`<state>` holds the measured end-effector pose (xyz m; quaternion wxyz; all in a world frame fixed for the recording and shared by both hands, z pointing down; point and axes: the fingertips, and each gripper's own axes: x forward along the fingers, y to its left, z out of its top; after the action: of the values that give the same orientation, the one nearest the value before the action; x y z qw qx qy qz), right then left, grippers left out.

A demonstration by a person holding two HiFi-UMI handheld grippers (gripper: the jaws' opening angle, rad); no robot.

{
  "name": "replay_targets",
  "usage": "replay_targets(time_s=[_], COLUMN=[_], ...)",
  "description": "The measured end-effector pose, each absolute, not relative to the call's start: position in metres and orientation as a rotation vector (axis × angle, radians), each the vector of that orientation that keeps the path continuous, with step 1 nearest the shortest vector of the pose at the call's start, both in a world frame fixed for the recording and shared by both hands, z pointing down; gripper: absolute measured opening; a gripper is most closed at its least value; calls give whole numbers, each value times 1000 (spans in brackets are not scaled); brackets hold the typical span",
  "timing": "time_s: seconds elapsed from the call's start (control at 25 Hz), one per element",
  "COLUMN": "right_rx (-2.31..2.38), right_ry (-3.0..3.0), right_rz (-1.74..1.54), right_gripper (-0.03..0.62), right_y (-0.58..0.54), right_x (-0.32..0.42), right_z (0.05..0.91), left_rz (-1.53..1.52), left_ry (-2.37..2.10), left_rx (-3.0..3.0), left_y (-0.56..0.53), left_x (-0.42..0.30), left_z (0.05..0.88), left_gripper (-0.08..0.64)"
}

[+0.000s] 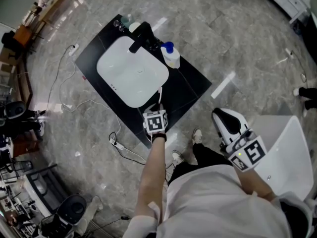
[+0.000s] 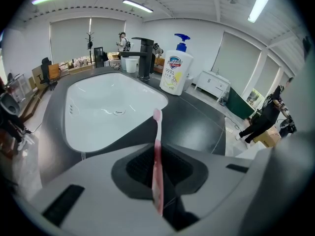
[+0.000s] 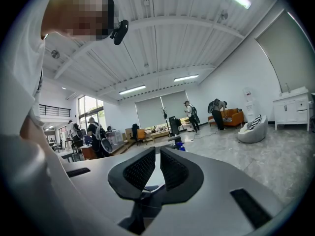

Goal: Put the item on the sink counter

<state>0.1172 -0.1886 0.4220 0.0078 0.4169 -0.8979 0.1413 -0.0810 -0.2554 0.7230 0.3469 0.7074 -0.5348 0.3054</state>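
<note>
A pink toothbrush [image 2: 157, 146] stands nearly upright between the jaws of my left gripper [image 2: 157, 159], which is shut on its handle; the brush head [image 2: 157, 114] points toward the basin. In the head view my left gripper [image 1: 159, 108] hovers over the front edge of the black sink counter [image 1: 190, 81], just in front of the white basin [image 1: 131, 71]. My right gripper [image 1: 220, 117] is held near my body, to the right of the counter and away from it. In its own view the right gripper [image 3: 158, 163] has its jaws shut with nothing between them.
A black faucet [image 2: 143, 57], a white soap bottle with a blue pump [image 2: 176, 70] and a white cup [image 2: 131, 64] stand behind the basin. Dark bare counter [image 2: 197, 127] lies right of the basin. Cables and a power strip [image 1: 115, 142] lie on the floor; a white seat [image 1: 290, 152] is on my right.
</note>
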Motion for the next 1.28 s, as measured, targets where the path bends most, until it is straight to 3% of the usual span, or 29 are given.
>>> replay_targets(time_s=[0.48,1.28], right_rx=[1301,1243], right_ry=[-2826,-2894], right_rz=[409,298], right_gripper=[53,54], right_y=[-185,-151], right_x=[116,88], right_z=[417,391], left_rz=[732,554], left_ry=[-1400,-1503], left_rx=[1853,1921], left_y=[-258,-241], left_x=[-77,-98], left_z=[708,641], left_gripper=[80,51])
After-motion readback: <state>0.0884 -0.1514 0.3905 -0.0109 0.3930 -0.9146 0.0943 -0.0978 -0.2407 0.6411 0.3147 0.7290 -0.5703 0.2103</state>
